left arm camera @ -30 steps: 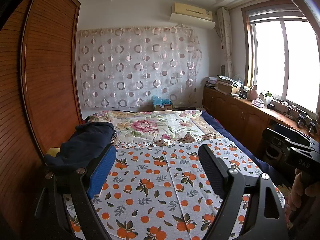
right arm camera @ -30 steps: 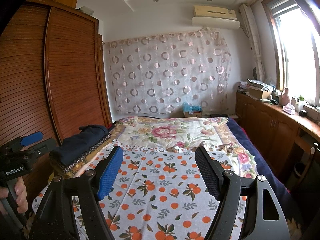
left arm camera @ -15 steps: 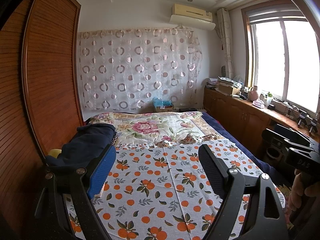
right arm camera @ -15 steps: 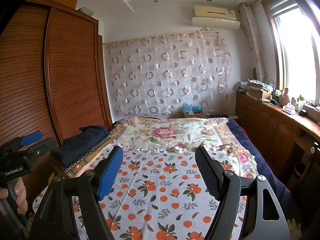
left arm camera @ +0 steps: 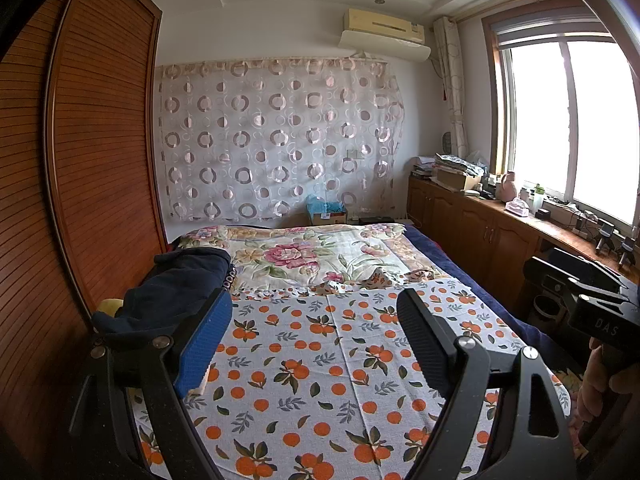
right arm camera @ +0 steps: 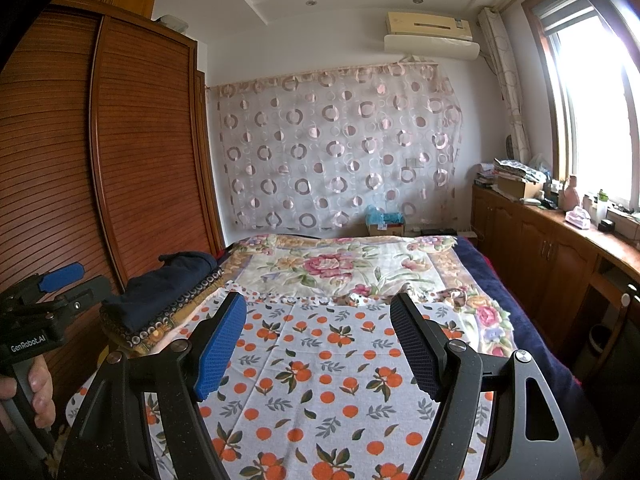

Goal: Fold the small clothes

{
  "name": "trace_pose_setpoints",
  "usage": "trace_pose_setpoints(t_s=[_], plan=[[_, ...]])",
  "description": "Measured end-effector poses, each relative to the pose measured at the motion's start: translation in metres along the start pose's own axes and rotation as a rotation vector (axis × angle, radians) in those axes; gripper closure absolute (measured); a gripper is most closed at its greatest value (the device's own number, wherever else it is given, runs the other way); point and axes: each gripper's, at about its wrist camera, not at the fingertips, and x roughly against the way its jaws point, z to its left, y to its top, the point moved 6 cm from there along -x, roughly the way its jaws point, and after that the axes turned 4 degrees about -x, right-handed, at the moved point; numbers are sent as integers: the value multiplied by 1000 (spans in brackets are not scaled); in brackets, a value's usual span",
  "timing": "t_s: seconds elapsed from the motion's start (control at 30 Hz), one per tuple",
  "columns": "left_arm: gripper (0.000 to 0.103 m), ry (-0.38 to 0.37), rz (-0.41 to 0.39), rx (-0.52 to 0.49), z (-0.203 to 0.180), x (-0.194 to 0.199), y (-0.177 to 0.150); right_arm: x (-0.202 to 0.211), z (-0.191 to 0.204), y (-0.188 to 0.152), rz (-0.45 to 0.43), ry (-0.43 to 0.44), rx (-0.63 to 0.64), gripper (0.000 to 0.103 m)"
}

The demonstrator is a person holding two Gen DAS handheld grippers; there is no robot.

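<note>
A dark navy garment [left arm camera: 176, 292] lies bundled on the bed's left side, close to the wardrobe. In the right wrist view this navy garment [right arm camera: 168, 284] rests on a folded cloth with a ring pattern [right arm camera: 160, 326]. My left gripper [left arm camera: 314, 300] hovers open above the orange-print sheet [left arm camera: 320, 368], its blue pad just right of the bundle and not touching it. My right gripper [right arm camera: 318, 300] is also open over the same sheet [right arm camera: 320, 360]. Nothing is between either pair of fingers.
A floral blanket [left arm camera: 304, 256] covers the far half of the bed. A slatted wooden wardrobe [left arm camera: 80, 184] stands along the left, low cabinets [left arm camera: 480, 232] with clutter along the right under the window. A hand [right arm camera: 36, 396] grips the left gripper's handle.
</note>
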Motion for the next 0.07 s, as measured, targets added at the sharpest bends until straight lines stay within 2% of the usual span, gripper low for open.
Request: trace_pose_setpoints(t_s=[0.07], plan=[[18,0,-1,1,0,0,0,0,0,0,2,2,-1,27]])
